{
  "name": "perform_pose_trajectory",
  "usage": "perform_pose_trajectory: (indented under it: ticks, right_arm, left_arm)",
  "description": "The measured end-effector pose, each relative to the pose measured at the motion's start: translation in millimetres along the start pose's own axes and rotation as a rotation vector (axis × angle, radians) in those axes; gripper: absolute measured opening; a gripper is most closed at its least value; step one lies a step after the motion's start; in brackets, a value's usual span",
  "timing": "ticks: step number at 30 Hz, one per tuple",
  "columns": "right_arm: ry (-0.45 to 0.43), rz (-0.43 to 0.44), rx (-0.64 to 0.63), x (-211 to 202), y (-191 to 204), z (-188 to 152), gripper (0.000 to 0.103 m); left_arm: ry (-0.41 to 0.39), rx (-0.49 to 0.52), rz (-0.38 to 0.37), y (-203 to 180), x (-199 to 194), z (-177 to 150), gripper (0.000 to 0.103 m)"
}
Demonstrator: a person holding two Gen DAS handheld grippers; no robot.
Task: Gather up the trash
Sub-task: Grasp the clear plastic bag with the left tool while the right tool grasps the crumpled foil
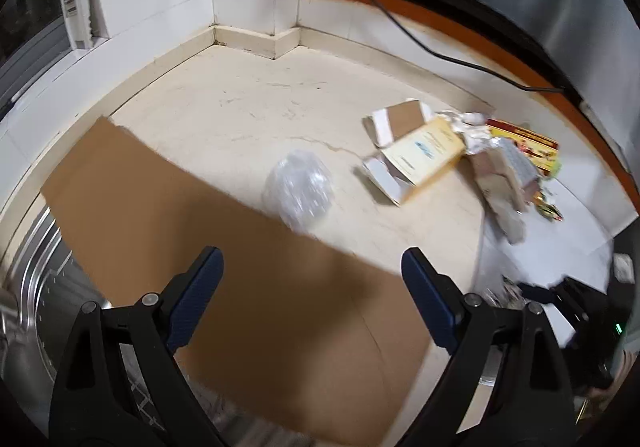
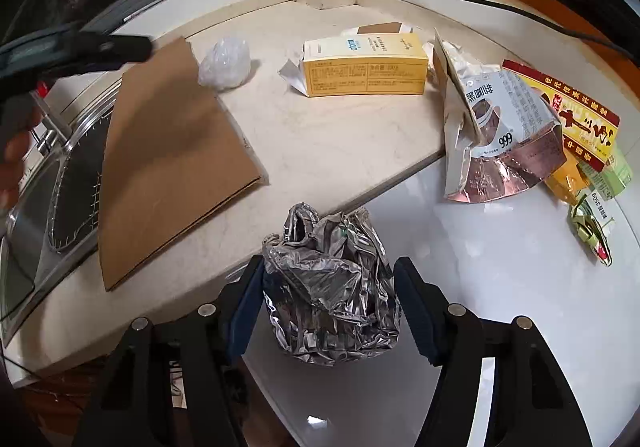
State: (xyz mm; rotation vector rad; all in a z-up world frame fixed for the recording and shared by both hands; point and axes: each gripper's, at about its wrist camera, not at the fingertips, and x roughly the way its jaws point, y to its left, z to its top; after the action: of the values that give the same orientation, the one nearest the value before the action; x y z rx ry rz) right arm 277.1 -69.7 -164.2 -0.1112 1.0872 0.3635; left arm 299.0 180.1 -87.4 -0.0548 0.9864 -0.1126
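Two tools differ: the right tool grips a crumpled foil bag near the surface's near edge, while the left tool hangs open above flat cardboard.

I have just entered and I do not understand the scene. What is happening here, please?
A person is collecting trash from a kitchen counter with two handheld grippers. The right gripper holds a crumpled silver foil bag between its fingers. The left gripper is open and empty above a flat cardboard sheet that partly covers the sink. A clear plastic wad, a yellow box and torn food packaging are not yet collected.
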Motion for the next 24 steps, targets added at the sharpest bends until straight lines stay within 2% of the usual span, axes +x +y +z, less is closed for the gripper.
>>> perform_pose_trajectory:
  ticks: [5, 10, 12, 14, 15, 19, 21, 24]
  right_arm:
    - [-0.015, -0.03, 0.061, -0.1, -12.0, 1.7, 0.064]
    - [-0.025, -0.017, 0.151, -4.6, -31.5, 2.5, 0.064]
    - [-0.027, -0.018, 0.166, -7.2, -35.0, 0.6, 0.064]
    - [-0.03, -0.022, 0.166, -11.8, -38.5, -2.0, 0.064]
    - [-0.03, -0.025, 0.165, -13.2, -38.3, -3.2, 0.064]
    - [-0.035, -0.034, 0.165, -20.9, -38.5, -9.1, 0.064]
    - [-0.043, -0.04, 0.172, -24.5, -39.2, -10.6, 0.064]
    - [-0.063, -0.054, 0.194, -30.5, -41.5, -10.6, 0.063]
  left_arm:
    - [0.026, 0.004, 0.024, 7.8, 37.1, 25.9, 0.089]
    - [0.055, 0.042, 0.071, 6.4, 70.4, 42.8, 0.087]
    - [0.071, 0.051, 0.071, 4.5, 80.1, 46.0, 0.081]
    - [0.095, 0.053, 0.066, 3.0, 90.5, 48.3, 0.067]
    - [0.107, 0.054, 0.066, -0.9, 96.1, 48.4, 0.064]
    - [0.137, 0.028, 0.054, -9.2, 112.6, 47.3, 0.035]
    - [0.125, 0.011, 0.043, -11.3, 114.0, 46.4, 0.029]
    - [0.127, -0.028, -0.029, -14.6, 109.3, 44.4, 0.023]
